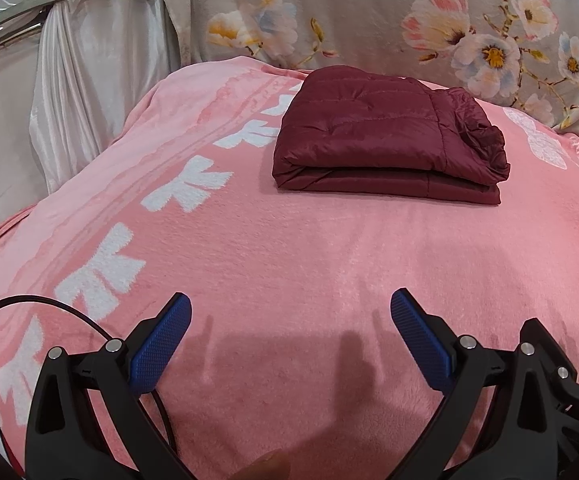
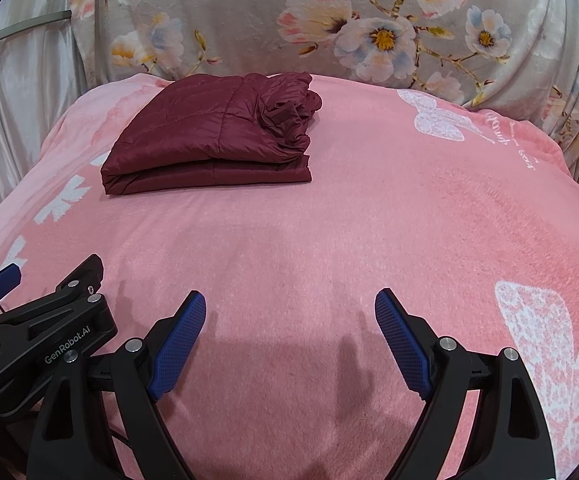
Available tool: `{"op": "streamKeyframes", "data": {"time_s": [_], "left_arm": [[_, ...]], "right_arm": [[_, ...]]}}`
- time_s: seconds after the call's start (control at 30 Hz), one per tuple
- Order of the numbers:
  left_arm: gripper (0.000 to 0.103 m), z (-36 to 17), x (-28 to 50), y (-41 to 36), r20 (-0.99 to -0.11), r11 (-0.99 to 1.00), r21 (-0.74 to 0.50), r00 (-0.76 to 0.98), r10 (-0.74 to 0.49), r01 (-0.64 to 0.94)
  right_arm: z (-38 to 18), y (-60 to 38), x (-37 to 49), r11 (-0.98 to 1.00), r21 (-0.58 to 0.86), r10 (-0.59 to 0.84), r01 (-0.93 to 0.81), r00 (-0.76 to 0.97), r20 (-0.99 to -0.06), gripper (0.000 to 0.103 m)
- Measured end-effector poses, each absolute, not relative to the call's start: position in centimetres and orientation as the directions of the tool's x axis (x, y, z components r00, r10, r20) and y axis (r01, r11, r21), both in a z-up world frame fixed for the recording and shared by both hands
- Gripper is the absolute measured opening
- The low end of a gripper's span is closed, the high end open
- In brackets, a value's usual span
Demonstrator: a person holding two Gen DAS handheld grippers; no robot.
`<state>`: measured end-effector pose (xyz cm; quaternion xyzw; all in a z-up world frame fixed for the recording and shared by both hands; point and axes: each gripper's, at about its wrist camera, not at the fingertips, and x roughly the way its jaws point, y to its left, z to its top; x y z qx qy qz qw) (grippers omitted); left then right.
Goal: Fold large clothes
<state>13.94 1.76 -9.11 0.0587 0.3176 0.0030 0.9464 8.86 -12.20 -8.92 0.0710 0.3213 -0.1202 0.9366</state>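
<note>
A dark red quilted jacket (image 1: 385,136) lies folded into a compact rectangle on the pink blanket (image 1: 289,248), toward the far side. It also shows in the right wrist view (image 2: 213,136), far left of centre. My left gripper (image 1: 289,320) is open and empty, well short of the jacket, low over the blanket. My right gripper (image 2: 289,320) is open and empty, beside the left one, also well short of the jacket. The right gripper's body shows at the left wrist view's lower right (image 1: 549,368); the left gripper's body shows at the right wrist view's lower left (image 2: 41,340).
A grey floral blanket (image 1: 369,12) stands behind the pink blanket (image 2: 369,220). White satin drapery (image 1: 69,92) hangs at the left. A black cable (image 1: 89,320) runs by the left gripper. White bow prints line the blanket's left side.
</note>
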Motion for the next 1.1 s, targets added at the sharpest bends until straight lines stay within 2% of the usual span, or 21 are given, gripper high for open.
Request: {"op": "streamKeyframes", "data": {"time_s": [1.1], "left_arm": [[0.097,-9.07,14.00,2.13,-0.600,0.993,0.112,0.799,0.039,0.036]], "right_arm": [[-8.75,-11.79,9.05,0.962,0.044,-0.187,0.271,0.764,-0.618,0.085]]}}
